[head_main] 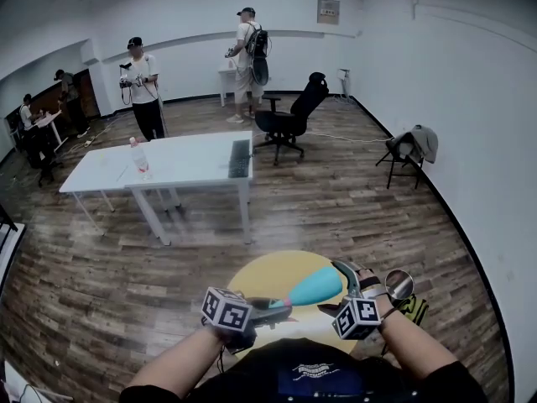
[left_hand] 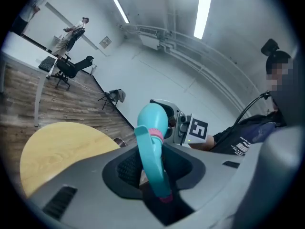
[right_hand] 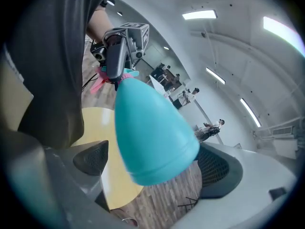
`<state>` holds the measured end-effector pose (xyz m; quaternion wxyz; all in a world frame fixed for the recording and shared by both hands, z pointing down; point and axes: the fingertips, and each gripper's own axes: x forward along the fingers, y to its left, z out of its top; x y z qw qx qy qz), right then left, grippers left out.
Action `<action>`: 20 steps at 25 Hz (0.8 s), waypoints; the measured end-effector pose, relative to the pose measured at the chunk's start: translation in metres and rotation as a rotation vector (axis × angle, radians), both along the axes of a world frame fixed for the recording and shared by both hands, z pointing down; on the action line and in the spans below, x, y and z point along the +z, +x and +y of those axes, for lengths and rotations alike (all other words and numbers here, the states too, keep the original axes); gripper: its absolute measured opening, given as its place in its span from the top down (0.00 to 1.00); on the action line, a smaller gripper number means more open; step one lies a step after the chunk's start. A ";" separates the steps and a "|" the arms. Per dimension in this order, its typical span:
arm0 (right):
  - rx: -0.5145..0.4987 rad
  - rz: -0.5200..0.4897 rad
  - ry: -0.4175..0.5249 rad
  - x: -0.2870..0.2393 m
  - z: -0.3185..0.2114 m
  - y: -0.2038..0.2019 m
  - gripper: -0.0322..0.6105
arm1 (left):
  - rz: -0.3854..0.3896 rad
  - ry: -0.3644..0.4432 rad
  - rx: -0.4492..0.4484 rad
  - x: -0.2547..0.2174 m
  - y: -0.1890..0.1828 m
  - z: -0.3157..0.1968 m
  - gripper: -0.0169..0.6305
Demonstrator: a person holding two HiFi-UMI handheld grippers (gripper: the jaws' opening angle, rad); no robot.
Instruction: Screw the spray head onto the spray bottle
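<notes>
Above the yellow round tabletop (head_main: 252, 271), in mid-air before the person: spray bottle (right_hand: 152, 128), teal, carried between both tongs. The spray head (left_hand: 151, 151), a teal lever with a pink collar, is clamped in the left tongs (left_hand: 153, 173), which are set narrow. The right tongs (right_hand: 155, 165) are spread wide round the bottle's base, with the pads not pressing. Step judged: a grip for turning. The base is best seized squarely, kept in line with the neck, and turned while the head is held fast. Thread seating cannot be seen.
</notes>
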<state>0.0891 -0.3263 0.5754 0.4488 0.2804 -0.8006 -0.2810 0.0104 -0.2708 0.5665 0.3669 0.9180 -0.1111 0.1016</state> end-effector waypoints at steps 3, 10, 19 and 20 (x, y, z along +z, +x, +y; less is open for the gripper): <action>0.022 -0.024 -0.002 -0.005 0.000 0.001 0.03 | -0.039 -0.001 -0.004 0.003 -0.004 -0.007 0.74; -0.040 0.132 0.061 0.018 0.007 -0.014 0.07 | -0.032 -0.023 0.081 -0.008 0.013 0.010 0.74; -0.092 0.104 -0.141 0.031 0.033 -0.016 0.22 | -0.114 0.080 0.146 -0.003 0.012 0.024 0.69; -0.098 0.101 -0.166 0.033 0.035 -0.016 0.22 | -0.149 0.147 0.161 -0.002 0.013 0.026 0.68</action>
